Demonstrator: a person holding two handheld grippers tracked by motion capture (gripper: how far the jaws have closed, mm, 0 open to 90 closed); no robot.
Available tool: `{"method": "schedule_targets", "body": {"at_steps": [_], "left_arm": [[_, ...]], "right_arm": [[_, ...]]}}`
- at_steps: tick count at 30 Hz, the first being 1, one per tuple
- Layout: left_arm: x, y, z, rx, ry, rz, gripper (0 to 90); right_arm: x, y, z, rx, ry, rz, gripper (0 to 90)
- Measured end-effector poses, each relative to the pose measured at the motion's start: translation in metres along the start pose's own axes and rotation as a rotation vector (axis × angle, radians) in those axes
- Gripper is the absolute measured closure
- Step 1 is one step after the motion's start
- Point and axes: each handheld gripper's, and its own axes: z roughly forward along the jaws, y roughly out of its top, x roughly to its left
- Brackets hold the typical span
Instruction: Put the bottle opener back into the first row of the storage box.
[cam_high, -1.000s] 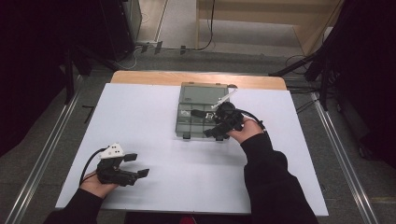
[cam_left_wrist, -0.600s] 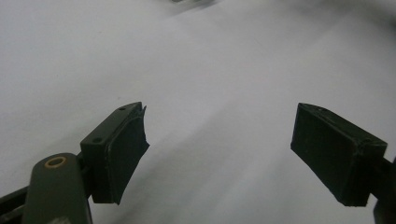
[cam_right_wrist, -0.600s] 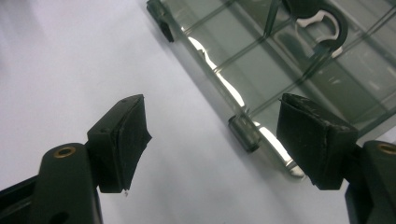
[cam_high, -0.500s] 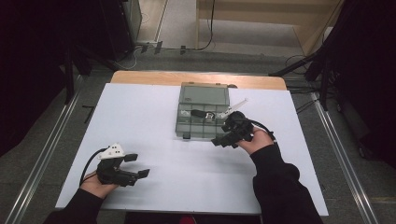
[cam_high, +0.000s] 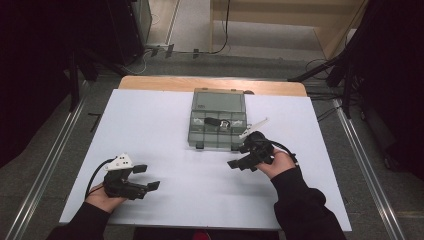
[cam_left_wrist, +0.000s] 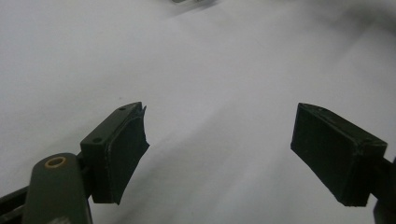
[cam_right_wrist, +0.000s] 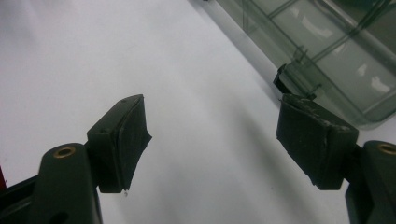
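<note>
High view: the right gripper (cam_high: 239, 157) rests on the white table (cam_high: 165, 120), jaws spread wide and holding nothing. The clear plastic organizer box (cam_high: 218, 120) lies just beside it at 11 o'clock. The left gripper (cam_high: 146, 176), jaws likewise spread and unloaded, sits well apart at 8 o'clock.

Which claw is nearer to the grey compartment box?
Right. The right claw sits just off the grey compartment box, by its near right corner; the left claw rests far away, near the table's front left.
</note>
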Motion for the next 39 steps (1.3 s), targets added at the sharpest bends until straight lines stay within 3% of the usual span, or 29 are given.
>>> {"method": "schedule_targets", "body": {"at_steps": [11, 39], "left_arm": [[0.0, 0.0, -0.001, -0.003, 0.001, 0.001, 17.5], [0.0, 0.0, -0.002, 0.0, 0.004, 0.003, 17.5]], "right_arm": [[0.007, -0.02, -0.001, 0.004, -0.007, -0.016, 25.7], [0.012, -0.077, -0.014, 0.001, -0.039, 0.018, 25.3]]}}
